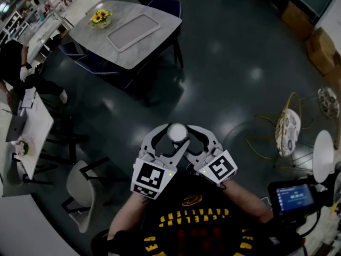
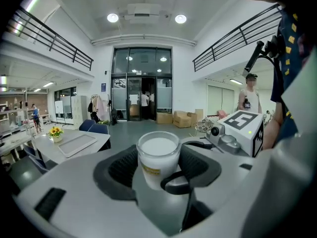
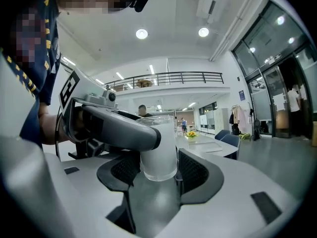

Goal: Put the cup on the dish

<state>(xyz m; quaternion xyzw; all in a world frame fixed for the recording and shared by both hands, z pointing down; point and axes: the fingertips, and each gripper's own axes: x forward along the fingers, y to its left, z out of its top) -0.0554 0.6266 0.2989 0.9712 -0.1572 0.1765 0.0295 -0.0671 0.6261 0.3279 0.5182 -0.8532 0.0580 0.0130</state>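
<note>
With left gripper (image 2: pixel 161 170) clamped on cup (image 2: pixel 158 150) and right gripper (image 3: pixel 158 172) jaws apart around it, treat as probable handover: close right jaws squarely before dish placement.

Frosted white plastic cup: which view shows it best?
Left gripper view: the frosted white plastic cup sits centred, with rim, inside and yellow label visible. Right gripper view shows its side, partly hidden, no label. Head view shows only its small round top.
</note>
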